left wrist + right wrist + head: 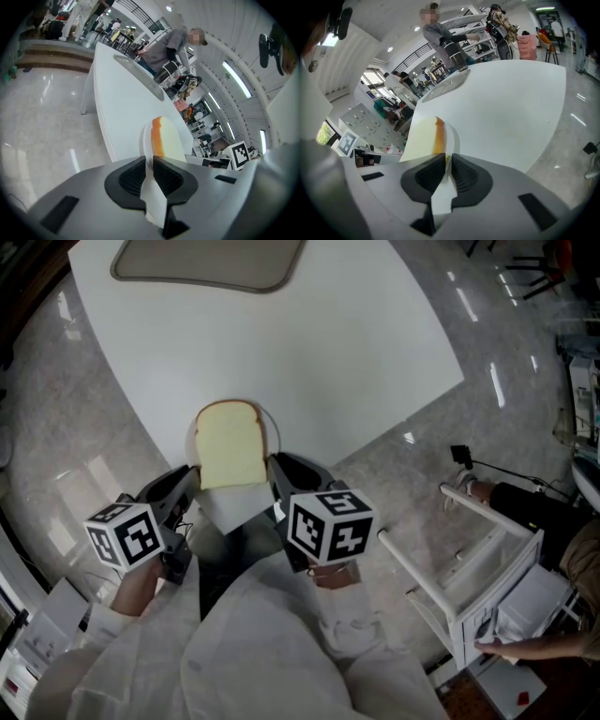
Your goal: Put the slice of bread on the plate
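Pale, tan-crusted slice of bread [231,454] lies on a thin white paper sheet [234,509] over the round white plate [275,433], at the white worktop's [337,352] near edge. The fingers of the left gripper [190,473] and right gripper [277,464] are clamped on the sheet's near corners. We judge the bread light, soft and easily dented, so it is best handled by the paper, kept level.

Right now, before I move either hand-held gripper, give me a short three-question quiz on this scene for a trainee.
1. True or false: the left hand-held gripper is open and empty.
2. What is the right hand-held gripper clamped on? A) the bread crust B) a thin white sheet C) the plate rim
3. Fill in: the slice of bread lies over the white ____.
Key: 1 false, it is shut on the white sheet; 2 B; 3 plate.
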Action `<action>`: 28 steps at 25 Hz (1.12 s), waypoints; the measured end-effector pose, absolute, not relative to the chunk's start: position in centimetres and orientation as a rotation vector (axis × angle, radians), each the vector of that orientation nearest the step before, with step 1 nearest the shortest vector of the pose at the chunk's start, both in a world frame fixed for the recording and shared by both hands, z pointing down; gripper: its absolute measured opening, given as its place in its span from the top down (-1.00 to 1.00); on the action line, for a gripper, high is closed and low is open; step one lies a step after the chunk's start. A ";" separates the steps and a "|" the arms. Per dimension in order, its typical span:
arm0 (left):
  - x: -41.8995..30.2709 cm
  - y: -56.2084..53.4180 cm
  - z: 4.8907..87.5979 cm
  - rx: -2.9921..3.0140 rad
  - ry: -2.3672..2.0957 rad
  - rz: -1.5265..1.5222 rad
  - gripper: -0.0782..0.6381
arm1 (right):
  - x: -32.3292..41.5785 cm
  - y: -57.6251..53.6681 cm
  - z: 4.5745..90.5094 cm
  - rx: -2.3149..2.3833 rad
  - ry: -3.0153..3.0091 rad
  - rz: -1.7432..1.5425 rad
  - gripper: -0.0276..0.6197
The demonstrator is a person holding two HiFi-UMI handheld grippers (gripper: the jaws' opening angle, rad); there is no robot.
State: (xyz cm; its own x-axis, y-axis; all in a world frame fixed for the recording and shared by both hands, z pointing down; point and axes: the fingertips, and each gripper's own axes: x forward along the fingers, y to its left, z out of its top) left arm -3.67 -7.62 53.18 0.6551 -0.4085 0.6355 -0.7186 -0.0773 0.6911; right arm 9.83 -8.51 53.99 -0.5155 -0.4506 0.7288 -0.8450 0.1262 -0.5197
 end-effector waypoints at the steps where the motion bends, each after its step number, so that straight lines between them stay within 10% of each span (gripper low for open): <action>1: -3.7 -7.7 53.2 1.702 -0.925 0.330 0.63 | 9.8 -8.4 54.0 1.253 -2.011 1.354 0.76; 28: -2.8 -8.5 49.2 1.726 -1.027 0.226 0.63 | 10.8 -10.6 48.8 1.199 -2.134 1.232 0.77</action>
